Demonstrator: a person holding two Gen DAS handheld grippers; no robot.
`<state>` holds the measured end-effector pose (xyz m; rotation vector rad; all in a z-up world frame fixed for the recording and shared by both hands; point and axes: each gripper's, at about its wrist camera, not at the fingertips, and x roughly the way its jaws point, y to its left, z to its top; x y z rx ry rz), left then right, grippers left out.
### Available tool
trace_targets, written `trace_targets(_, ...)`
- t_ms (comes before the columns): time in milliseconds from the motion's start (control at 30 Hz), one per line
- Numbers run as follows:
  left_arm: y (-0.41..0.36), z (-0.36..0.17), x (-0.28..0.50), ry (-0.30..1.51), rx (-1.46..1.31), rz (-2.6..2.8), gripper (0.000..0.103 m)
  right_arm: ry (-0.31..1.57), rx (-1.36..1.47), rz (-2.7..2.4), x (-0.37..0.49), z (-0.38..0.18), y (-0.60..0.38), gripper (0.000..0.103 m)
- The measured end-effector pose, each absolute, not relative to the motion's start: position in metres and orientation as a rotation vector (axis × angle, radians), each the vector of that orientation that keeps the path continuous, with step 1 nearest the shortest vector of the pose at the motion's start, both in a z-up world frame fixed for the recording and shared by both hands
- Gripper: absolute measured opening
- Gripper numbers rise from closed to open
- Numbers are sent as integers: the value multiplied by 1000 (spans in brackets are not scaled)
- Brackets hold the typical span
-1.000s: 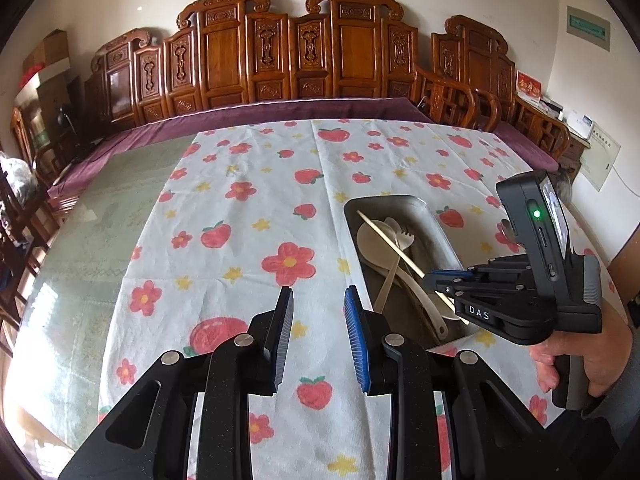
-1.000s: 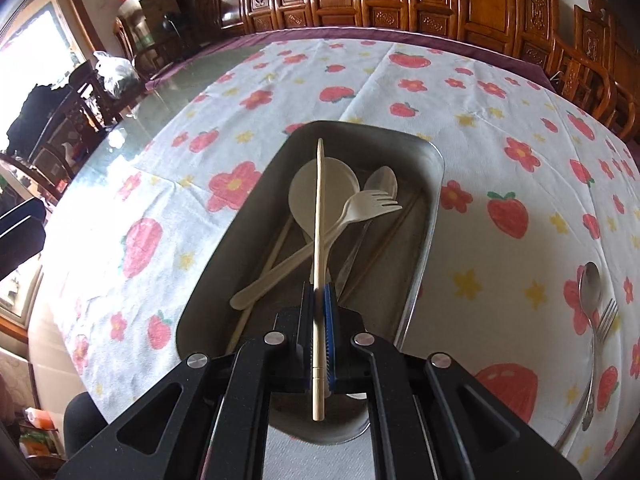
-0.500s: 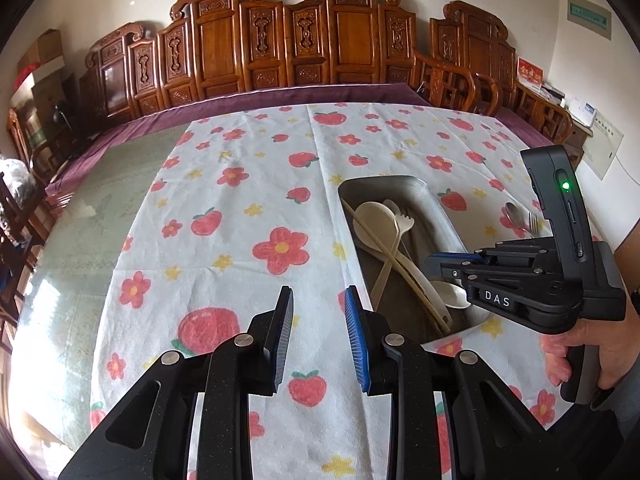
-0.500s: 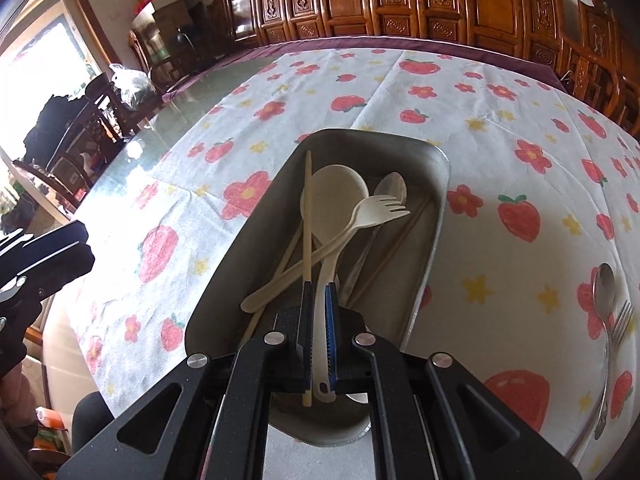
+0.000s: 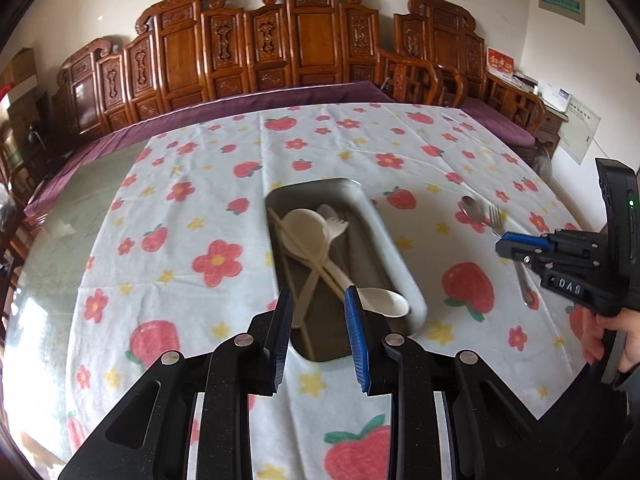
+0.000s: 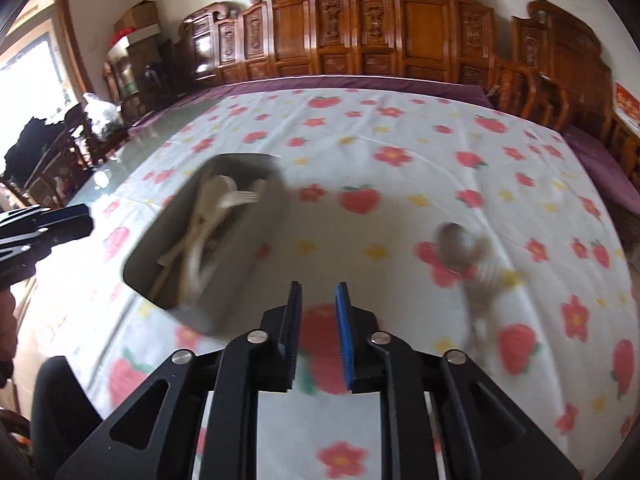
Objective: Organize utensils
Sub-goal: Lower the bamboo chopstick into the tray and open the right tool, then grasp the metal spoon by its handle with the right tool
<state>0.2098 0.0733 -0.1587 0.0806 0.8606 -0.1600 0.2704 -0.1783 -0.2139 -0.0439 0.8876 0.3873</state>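
A grey metal tray (image 5: pixel 384 236) on the flowered tablecloth holds cream spoons, a cream fork (image 5: pixel 338 226) and wooden chopsticks (image 5: pixel 304 256). The tray also shows in the right wrist view (image 6: pixel 240 272), at the left and blurred. A metal spoon (image 5: pixel 472 210) and a metal fork (image 5: pixel 496 216) lie on the cloth to the tray's right; in the right wrist view they are a blur (image 6: pixel 460 244). My left gripper (image 5: pixel 320 304) is open and empty over the tray's near end. My right gripper (image 6: pixel 318 300) is open and empty above the cloth, right of the tray; it also shows in the left wrist view (image 5: pixel 520 246).
The tablecloth (image 5: pixel 180 240) covers a glass-topped table with bare glass (image 5: pixel 52 248) at the left. Carved wooden chairs (image 5: pixel 312 40) line the far side. The person's hand (image 5: pixel 612 336) holds the right gripper at the table's right edge.
My right gripper has let go of the chopstick, which now lies in the tray, has opened, and has swung right toward the metal spoon and fork. My left gripper has moved over the tray's near end.
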Motion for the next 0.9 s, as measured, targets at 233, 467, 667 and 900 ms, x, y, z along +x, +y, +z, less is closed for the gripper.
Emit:
trace_targets(233, 39, -168, 216, 875, 98, -192, 25, 927, -17, 321, 293, -241, -246, 20)
trace_targets(467, 12, -177, 222, 881, 71, -221, 25, 977, -66, 325, 329, -264, -248, 20)
trace_targets(667, -4, -185, 224, 893, 78, -246, 25, 1031, -98, 347, 346, -274, -239, 20)
trace_targets(900, -1, -189, 227, 903, 70, -246, 25, 1066, -118, 361, 347, -280, -228, 20)
